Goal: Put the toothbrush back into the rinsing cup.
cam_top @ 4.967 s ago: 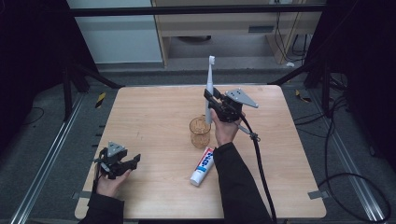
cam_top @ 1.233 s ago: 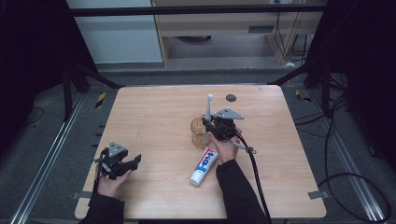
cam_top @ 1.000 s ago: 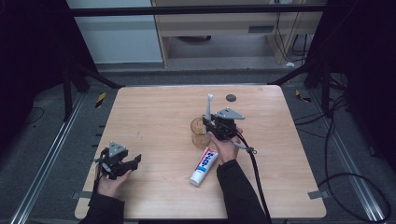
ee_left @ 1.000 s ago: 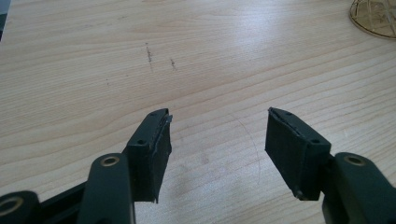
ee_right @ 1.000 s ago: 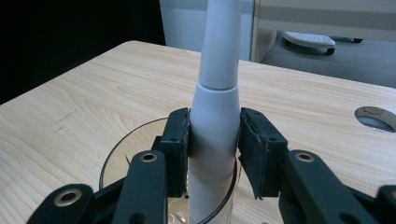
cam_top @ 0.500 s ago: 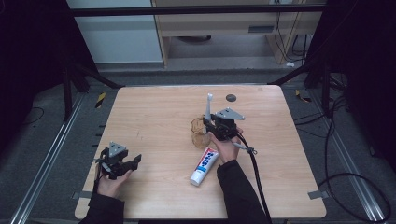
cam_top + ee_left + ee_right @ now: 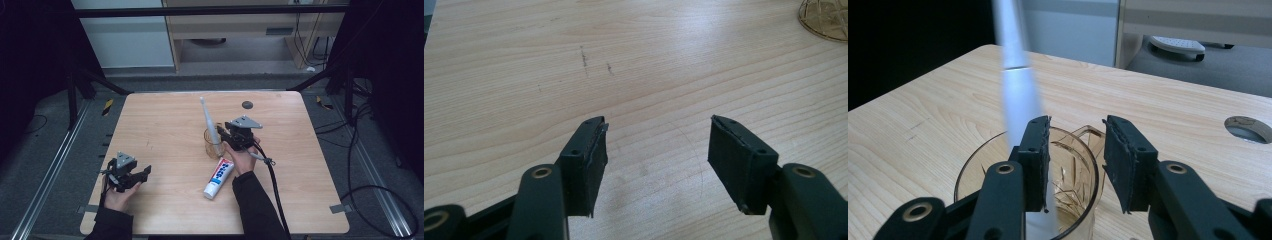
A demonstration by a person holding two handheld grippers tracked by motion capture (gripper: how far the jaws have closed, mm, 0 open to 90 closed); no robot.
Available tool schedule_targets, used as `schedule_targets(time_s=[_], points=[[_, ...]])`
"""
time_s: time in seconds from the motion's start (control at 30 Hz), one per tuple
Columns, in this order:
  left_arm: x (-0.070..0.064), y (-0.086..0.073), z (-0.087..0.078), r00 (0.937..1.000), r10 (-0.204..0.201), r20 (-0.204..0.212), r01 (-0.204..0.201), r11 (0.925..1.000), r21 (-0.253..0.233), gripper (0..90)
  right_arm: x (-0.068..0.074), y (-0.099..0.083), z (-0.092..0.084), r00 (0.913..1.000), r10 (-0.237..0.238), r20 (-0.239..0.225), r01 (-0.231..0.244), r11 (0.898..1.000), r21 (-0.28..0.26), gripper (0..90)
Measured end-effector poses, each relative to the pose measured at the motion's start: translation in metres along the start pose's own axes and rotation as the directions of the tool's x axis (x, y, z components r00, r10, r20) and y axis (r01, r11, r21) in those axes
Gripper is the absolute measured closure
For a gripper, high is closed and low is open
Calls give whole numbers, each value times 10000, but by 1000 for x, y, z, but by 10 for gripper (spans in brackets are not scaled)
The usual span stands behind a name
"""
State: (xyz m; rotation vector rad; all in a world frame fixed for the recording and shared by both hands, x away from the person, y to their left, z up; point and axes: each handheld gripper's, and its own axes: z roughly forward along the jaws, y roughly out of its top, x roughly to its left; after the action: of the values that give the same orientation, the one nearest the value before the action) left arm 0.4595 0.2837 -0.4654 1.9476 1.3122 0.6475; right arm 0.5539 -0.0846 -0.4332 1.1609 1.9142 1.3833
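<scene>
A white toothbrush (image 7: 208,119) stands in an amber glass cup (image 7: 213,147) near the table's middle, leaning to the left. In the right gripper view the toothbrush (image 7: 1018,90) rests just outside the left jaw, above the cup (image 7: 998,165). My right gripper (image 7: 223,132) (image 7: 1077,122) hovers over the cup's rim, open, with nothing between its pads. A toothpaste tube (image 7: 219,178) lies just in front of the cup. My left gripper (image 7: 142,172) (image 7: 656,125) rests open on the table at the front left, holding nothing.
A round dark cable hole (image 7: 246,104) sits in the wooden table (image 7: 165,125) behind the cup. The right gripper's cable (image 7: 272,185) trails toward the front edge. Part of the cup (image 7: 826,17) shows at the top right of the left gripper view.
Five seconds ago my right gripper held the toothbrush up behind the cup; it has since come down to the cup. In the last half second the toothbrush has tipped left.
</scene>
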Motion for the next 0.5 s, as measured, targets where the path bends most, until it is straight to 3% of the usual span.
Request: schedule_targets(time_s=[0.23, 0.5], points=[[0, 0, 0, 10000, -15, 2, 15, 10000, -4, 397, 0, 2, -4, 10000, -87, 17, 87, 9999, -52, 624], [0, 0, 0, 10000, -41, 18, 41, 10000, 13, 399, -4, 11, -22, 9998, -155, 83, 157, 9997, -173, 602]])
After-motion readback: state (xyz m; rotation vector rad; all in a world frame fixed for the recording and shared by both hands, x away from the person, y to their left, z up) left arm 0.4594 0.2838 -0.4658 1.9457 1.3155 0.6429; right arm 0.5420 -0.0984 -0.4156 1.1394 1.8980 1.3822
